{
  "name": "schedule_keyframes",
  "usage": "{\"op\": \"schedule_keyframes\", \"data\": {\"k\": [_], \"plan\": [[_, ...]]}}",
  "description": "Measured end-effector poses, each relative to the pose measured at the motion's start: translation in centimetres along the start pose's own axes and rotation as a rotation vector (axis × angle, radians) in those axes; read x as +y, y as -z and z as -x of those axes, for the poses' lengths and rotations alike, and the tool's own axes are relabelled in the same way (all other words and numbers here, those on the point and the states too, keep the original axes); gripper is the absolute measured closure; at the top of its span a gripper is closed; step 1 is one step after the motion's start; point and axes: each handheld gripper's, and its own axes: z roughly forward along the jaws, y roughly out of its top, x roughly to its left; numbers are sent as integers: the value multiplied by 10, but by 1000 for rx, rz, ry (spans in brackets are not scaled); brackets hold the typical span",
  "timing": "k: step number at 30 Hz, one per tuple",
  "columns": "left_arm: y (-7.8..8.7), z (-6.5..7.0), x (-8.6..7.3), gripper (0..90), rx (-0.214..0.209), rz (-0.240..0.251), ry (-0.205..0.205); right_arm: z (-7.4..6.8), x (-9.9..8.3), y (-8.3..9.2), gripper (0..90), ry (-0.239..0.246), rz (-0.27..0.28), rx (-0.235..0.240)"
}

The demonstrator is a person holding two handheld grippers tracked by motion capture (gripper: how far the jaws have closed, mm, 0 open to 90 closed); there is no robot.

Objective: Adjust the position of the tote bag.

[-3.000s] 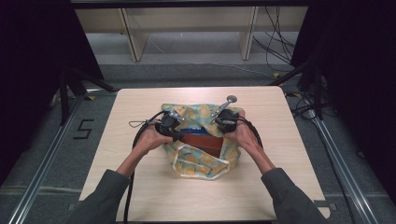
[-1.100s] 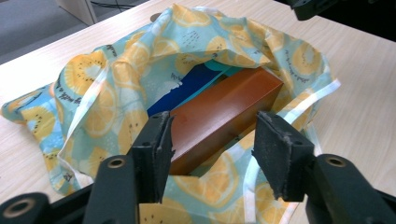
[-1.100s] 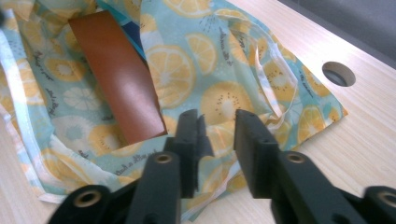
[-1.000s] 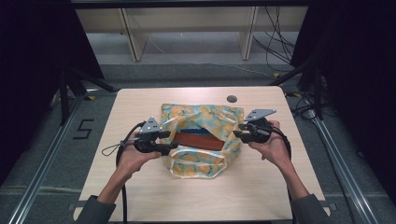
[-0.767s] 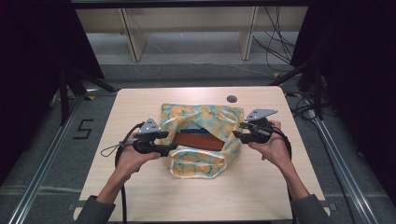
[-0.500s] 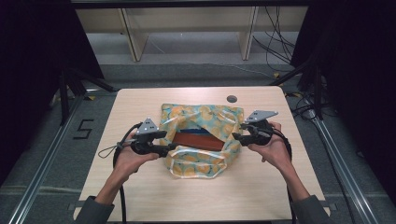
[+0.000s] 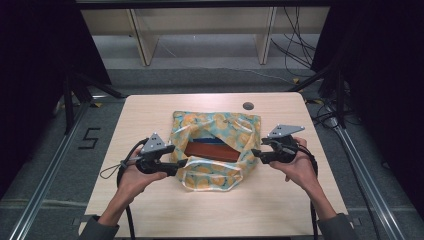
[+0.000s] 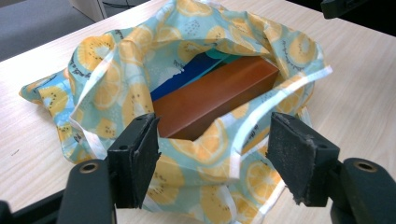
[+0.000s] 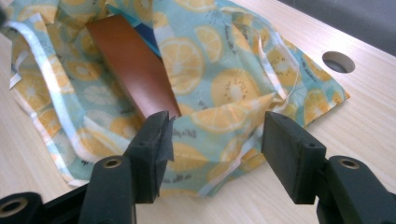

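The fruit-print bag (image 7: 215, 147) lay on the wooden table (image 7: 150, 107) between the left gripper (image 7: 181, 167) and right gripper (image 7: 254, 152). Both jaws had just been opening, gripping nothing. A floor marking (image 7: 90, 138) read "5".

a fruit-print cloth bag (image 7: 215, 150) lies at the middle of the pale wooden worktop (image 7: 150, 210), its mouth gaping over a brown box (image 7: 212, 150) with a blue item (image 7: 212, 140) just behind it. the left claw (image 7: 186, 164) points in at the bag's left edge, the right claw (image 7: 254, 152) at its right edge; both have just been opening. a round hole (image 7: 248, 106) sits beyond the bag.
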Motion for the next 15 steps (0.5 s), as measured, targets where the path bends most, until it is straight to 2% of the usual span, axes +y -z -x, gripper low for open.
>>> {"op": "schedule_keyframes", "data": {"k": [1, 2, 3, 4, 5, 6, 7, 8, 9, 10, 11, 12, 13, 14, 15], "plan": [[1, 1, -1, 323, 2, -10, -21, -1, -1, -1, 421, 5, 13, -3], [1, 4, -3, 323, 0, -7, -18, -1, -3, 1, 415, 6, 4, 0], [1, 6, -5, 321, -5, -9, -10, -5, -5, 2, 413, -27, -8, 7], [1, 7, -8, 319, -11, -12, -14, -3, -7, 1, 411, 6, 17, 1], [3, 9, -9, 318, -5, -24, -25, -3, -8, 1, 408, 5, 20, 5], [3, 11, -11, 315, -8, -10, -11, -4, -11, 2, 404, 2, 27, -2], [4, 11, -13, 312, -16, -21, -25, -6, -13, 3, 401, -13, 17, 2], [4, 13, -15, 311, -10, -6, -10, -6, -15, 4, 400, -11, 21, -1], [7, 13, -15, 307, -7, -29, -28, -6, -17, 5, 399, -18, 16, 5], [8, 14, -16, 303, -4, -30, -37, -7, -19, 6, 396, -27, 17, 5], [6, 16, -18, 300, -11, -9, -9, -6, -21, 6, 395, -10, 26, 2], [7, 16, -19, 297, -23, -16, -17, -9, -23, 7, 394, -39, 3, 10], [7, 17, -20, 295, -15, -8, -16, -9, -24, 8, 390, -39, 2, 11], [9, 16, -21, 293, -15, -32, -33, -7, -26, 6, 387, -11, 19, 1], [7, 18, -22, 292, -17, -8, -15, -7, -27, 7, 383, -22, 8, 1]]}}
